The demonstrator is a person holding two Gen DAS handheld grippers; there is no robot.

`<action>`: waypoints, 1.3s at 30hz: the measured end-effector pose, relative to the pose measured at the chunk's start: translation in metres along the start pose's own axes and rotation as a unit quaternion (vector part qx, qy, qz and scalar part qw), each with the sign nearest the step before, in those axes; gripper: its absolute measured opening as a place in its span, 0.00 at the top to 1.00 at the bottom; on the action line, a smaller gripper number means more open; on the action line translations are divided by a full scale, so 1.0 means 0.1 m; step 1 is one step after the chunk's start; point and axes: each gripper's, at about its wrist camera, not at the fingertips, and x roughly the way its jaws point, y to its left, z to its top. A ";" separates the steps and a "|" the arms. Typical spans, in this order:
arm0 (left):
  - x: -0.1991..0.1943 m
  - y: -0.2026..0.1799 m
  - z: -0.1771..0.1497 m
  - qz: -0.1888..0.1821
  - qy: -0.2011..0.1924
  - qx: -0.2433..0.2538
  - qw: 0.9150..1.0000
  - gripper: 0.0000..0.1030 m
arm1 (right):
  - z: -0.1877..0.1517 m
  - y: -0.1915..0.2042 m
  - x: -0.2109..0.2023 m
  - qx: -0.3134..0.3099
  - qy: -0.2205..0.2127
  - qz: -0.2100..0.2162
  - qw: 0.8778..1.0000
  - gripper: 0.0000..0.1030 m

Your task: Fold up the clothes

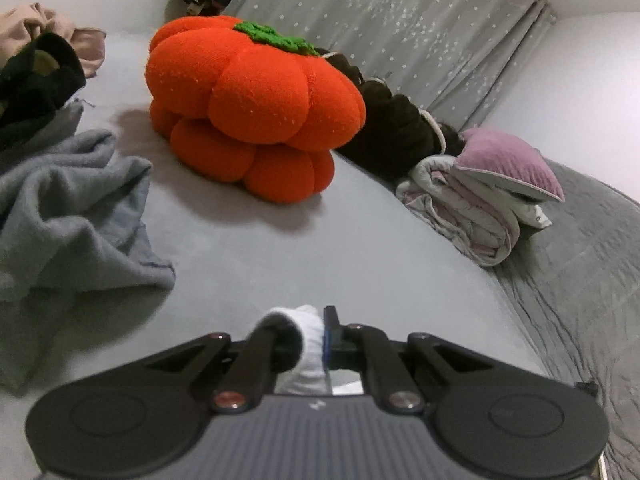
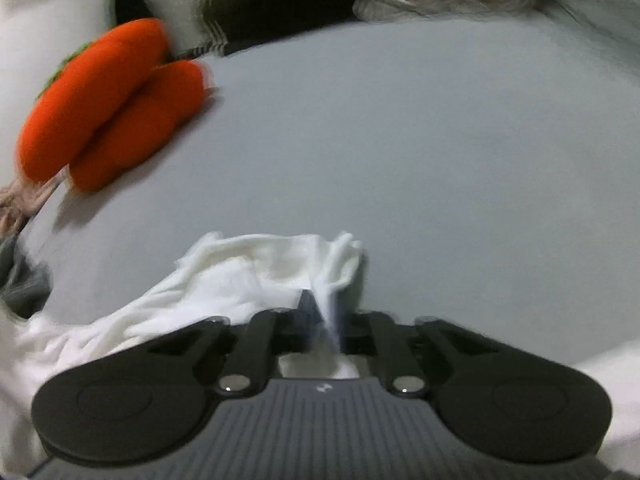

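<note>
On the smooth grey bed, both grippers pinch soft, crumpled white cloth.

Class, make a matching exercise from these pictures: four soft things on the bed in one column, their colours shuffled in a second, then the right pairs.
Things:
1. pumpkin cushion
2. small pillow
3. crumpled sweater
4. garment in the right gripper

Colours:
A. grey
B. white
C. orange
D. purple

Pairs: 1-C, 2-D, 3-A, 4-B
</note>
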 end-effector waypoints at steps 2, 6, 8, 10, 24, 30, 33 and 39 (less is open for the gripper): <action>-0.14 0.04 0.07 -0.018 -0.026 -0.009 0.999 0.96 | 0.09 0.06 -0.26 -0.029 -0.063 -0.010 0.998 0.92; -0.48 0.09 0.15 -0.068 -0.056 -0.018 0.996 0.96 | 0.23 -0.20 -1.35 -0.008 -0.238 -0.006 0.971 0.93; -0.63 0.09 0.08 -0.098 -0.038 0.000 0.994 0.95 | 0.14 -0.38 -1.85 -0.006 -0.266 -0.021 0.964 0.92; -0.74 0.03 -0.06 -0.126 -0.007 0.035 0.991 0.95 | 0.00 -0.59 -2.15 0.000 -0.245 -0.034 0.969 0.92; -0.17 -0.05 -0.47 -0.007 0.129 0.057 0.990 0.34 | -0.53 -1.57 -1.83 0.220 -0.025 -0.133 0.966 0.24; 0.56 -0.20 -0.54 0.089 0.180 0.086 0.976 0.35 | -0.28 -1.50 -1.37 0.185 0.019 -0.177 0.967 0.29; 0.71 -0.32 -0.67 0.098 0.181 0.104 0.973 0.79 | -0.27 -1.48 -1.31 0.160 0.015 -0.185 0.969 0.56; 0.33 -0.26 -0.26 0.075 0.057 0.069 0.993 0.88 | -0.07 -1.30 -1.42 0.093 -0.079 -0.153 0.981 0.79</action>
